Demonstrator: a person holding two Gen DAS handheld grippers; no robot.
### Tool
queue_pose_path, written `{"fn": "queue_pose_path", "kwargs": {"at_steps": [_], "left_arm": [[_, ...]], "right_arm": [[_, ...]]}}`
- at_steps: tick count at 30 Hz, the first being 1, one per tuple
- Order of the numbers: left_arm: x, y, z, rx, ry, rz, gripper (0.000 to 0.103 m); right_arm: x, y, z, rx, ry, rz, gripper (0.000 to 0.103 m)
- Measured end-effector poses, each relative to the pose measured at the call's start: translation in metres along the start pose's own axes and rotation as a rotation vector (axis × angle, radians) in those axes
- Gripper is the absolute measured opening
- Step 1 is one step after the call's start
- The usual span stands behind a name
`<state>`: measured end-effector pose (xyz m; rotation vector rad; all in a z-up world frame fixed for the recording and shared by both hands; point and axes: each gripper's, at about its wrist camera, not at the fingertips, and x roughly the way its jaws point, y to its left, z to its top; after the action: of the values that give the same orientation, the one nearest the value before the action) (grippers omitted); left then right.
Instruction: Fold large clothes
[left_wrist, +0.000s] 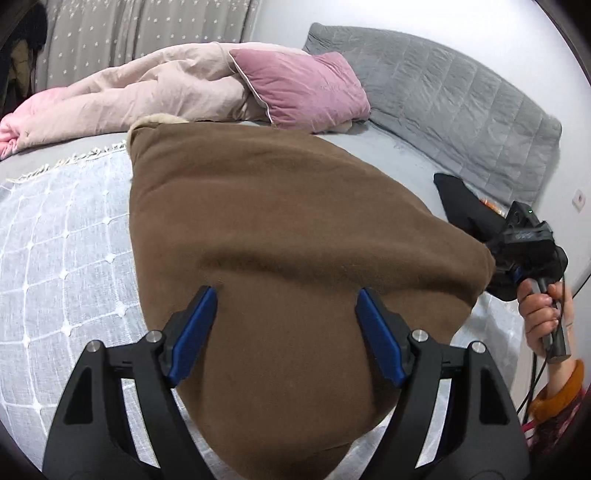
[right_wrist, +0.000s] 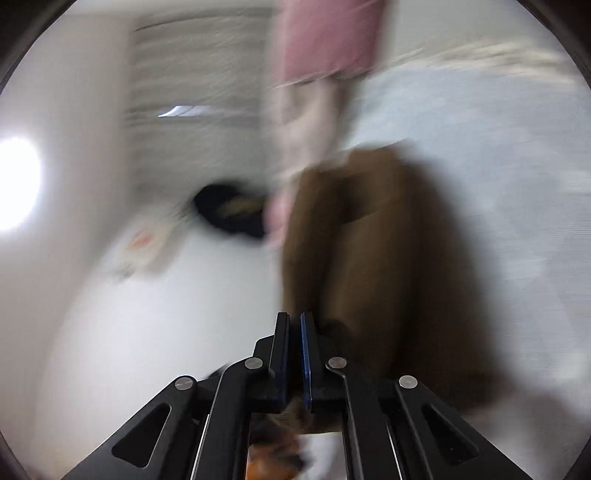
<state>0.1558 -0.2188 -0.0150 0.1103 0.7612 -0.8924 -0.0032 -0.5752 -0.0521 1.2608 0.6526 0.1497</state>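
Left gripper (left_wrist: 286, 314) hovers with its blue pads wide apart over a brown garment (left_wrist: 280, 229), gripping nothing. Beside it, the right gripper (right_wrist: 294, 325) has its jaws pressed together at the garment's right edge; blur hides whether cloth is pinched. The garment lies folded on a white grid-patterned throw (left_wrist: 62, 258) over a grey bed (left_wrist: 399, 155). Behind it sit a mauve pillow (left_wrist: 303, 88), a pink duvet (left_wrist: 147, 92) and a grey quilted headboard (left_wrist: 454, 107).
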Motion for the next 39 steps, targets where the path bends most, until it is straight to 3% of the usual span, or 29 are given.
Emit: {"fn": "queue_pose_path", "kwargs": {"at_steps": [1,4,5,6,8,10,12,15,17,19,20,22,24,26,27,29,30,31,32,34,39], "left_arm": [[0.001,-0.003,-0.001,0.023,-0.002,0.017,0.079],[0.002,-0.01,0.0,0.044,-0.001,0.043,0.08],[0.002,-0.01,0.002,0.038,0.003,0.042,0.08],[0.002,-0.009,0.004,0.03,0.009,0.037,0.08],[0.001,-0.006,0.008,0.02,0.022,0.018,0.08],[-0.002,-0.001,0.01,0.011,0.025,0.004,0.08],[-0.006,0.006,0.013,-0.001,0.015,0.0,0.08],[-0.009,0.019,0.017,-0.018,0.0,0.011,0.08],[-0.008,0.027,0.019,-0.027,-0.005,0.025,0.08],[-0.005,0.037,0.024,-0.04,-0.01,0.051,0.08],[-0.004,0.042,0.027,-0.048,-0.012,0.063,0.08],[-0.002,0.048,0.031,-0.062,-0.022,0.066,0.08],[0.0,0.051,0.035,-0.072,-0.033,0.056,0.08],[0.004,0.051,0.034,-0.081,-0.023,0.039,0.08],[0.007,0.05,0.032,-0.084,-0.011,0.027,0.08],[0.015,0.049,0.026,-0.092,0.021,0.014,0.08],[0.018,0.049,0.023,-0.103,0.031,0.004,0.081],[0.019,0.051,0.021,-0.119,0.035,-0.005,0.081],[0.02,0.055,0.019,-0.144,0.046,-0.019,0.081],[0.024,0.067,0.018,-0.211,0.073,-0.048,0.081],[0.038,0.1,0.016,-0.456,0.15,-0.175,0.082]], "right_arm": [[-0.005,-0.011,-0.002,0.02,-0.005,-0.078,0.008],[-0.028,0.011,-0.003,-0.018,-0.094,-0.09,0.011],[-0.03,0.022,-0.002,-0.048,-0.111,-0.071,0.023],[-0.034,0.045,-0.001,-0.113,-0.125,-0.036,0.052],[-0.027,0.076,0.001,-0.203,-0.124,-0.012,0.074],[0.001,0.107,0.002,-0.282,-0.059,-0.025,0.074],[0.045,0.125,0.019,-0.308,0.042,-0.126,0.074],[0.091,0.124,0.037,-0.325,0.129,-0.282,0.074],[0.114,0.119,0.046,-0.319,0.177,-0.312,0.074],[0.141,0.118,0.052,-0.317,0.188,-0.293,0.057],[0.15,0.121,0.052,-0.323,0.202,-0.272,0.014],[0.143,0.144,0.047,-0.396,0.154,-0.234,0.012],[0.116,0.172,0.037,-0.501,0.079,-0.128,0.011],[0.095,0.171,0.035,-0.538,0.006,-0.146,0.011],[0.091,0.149,0.042,-0.503,-0.025,-0.252,0.011],[0.101,0.096,0.054,-0.369,0.018,-0.397,0.015],[0.103,0.074,0.054,-0.318,0.041,-0.413,0.023],[0.102,0.064,0.053,-0.287,0.046,-0.39,0.027],[0.09,0.054,0.049,-0.243,0.028,-0.307,0.032],[0.073,0.055,0.041,-0.242,0.025,-0.254,0.041],[0.057,0.071,0.032,-0.295,0.075,-0.291,0.072]]}}
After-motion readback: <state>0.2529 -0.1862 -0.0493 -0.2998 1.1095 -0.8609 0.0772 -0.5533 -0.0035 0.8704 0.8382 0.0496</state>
